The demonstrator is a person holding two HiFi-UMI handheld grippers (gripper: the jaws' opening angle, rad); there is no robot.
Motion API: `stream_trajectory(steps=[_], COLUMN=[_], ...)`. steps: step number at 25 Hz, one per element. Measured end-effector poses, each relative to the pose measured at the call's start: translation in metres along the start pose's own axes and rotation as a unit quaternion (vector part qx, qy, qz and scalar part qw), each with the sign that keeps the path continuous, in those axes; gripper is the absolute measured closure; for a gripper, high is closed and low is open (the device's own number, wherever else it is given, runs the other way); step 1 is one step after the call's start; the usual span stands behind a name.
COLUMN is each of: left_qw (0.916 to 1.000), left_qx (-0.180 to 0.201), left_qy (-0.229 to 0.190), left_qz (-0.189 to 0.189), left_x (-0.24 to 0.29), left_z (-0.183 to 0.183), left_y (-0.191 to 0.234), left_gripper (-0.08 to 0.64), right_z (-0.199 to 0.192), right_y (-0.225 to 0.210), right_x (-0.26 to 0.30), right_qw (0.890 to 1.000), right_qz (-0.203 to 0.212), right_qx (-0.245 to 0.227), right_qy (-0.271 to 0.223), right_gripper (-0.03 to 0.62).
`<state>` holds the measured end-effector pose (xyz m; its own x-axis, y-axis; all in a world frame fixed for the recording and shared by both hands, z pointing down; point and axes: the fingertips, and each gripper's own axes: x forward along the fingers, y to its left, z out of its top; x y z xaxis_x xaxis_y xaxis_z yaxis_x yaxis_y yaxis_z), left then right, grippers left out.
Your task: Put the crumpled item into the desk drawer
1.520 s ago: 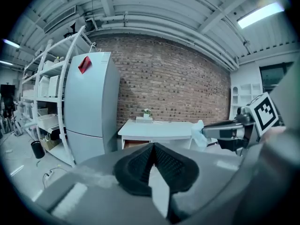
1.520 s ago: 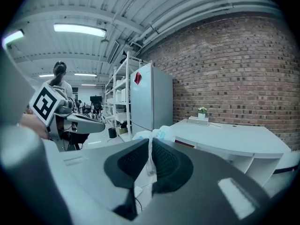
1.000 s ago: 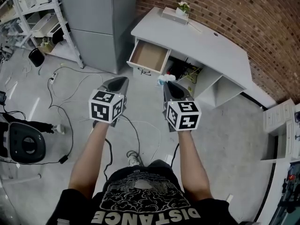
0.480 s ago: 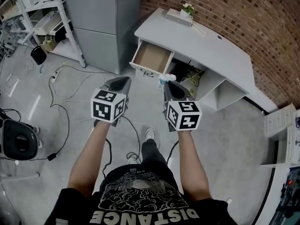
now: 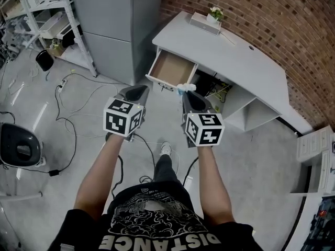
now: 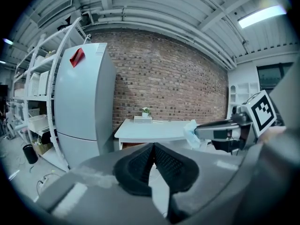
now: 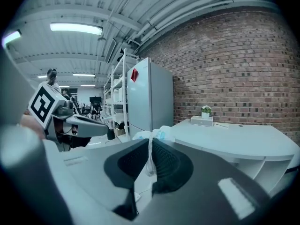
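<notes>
**Crumpled item riding in the right gripper, just short of the open drawer**

The right gripper (image 5: 187,93) is clamping the crumpled item (image 5: 186,87) in the air just in front of the desk drawer (image 5: 170,68). The item is a pale wad poking out past the gripper's tips. The left gripper (image 5: 137,91) is hovering beside it, jaws pressed together on nothing. The drawer is standing pulled out, showing its brown bottom, from a white desk (image 5: 235,54) sitting against a brick wall (image 5: 282,14). A grey cabinet (image 5: 104,14) is standing left of the desk — metal shelving (image 5: 36,9) beyond it — and cables (image 5: 68,95) are trailing over the grey floor (image 5: 261,156).
</notes>
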<state>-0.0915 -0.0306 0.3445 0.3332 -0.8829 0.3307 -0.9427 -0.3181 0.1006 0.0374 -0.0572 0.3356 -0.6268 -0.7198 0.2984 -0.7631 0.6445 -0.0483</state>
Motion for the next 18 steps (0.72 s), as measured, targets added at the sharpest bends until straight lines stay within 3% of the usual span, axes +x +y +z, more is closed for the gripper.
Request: stream_trajectory(steps=[18], left_qw=[0.9992], left_qx=[-0.02], left_qy=[0.03], left_qz=[0.015], left_x=[0.123], left_z=[0.014], left_y=[0.046], left_gripper=[0.561], right_z=[0.003], right_y=[-0.078], right_x=[0.111], right_qw=[0.999], right_qz=[0.032], right_qx=[0.003], right_qy=[0.034], right_gripper=[0.568])
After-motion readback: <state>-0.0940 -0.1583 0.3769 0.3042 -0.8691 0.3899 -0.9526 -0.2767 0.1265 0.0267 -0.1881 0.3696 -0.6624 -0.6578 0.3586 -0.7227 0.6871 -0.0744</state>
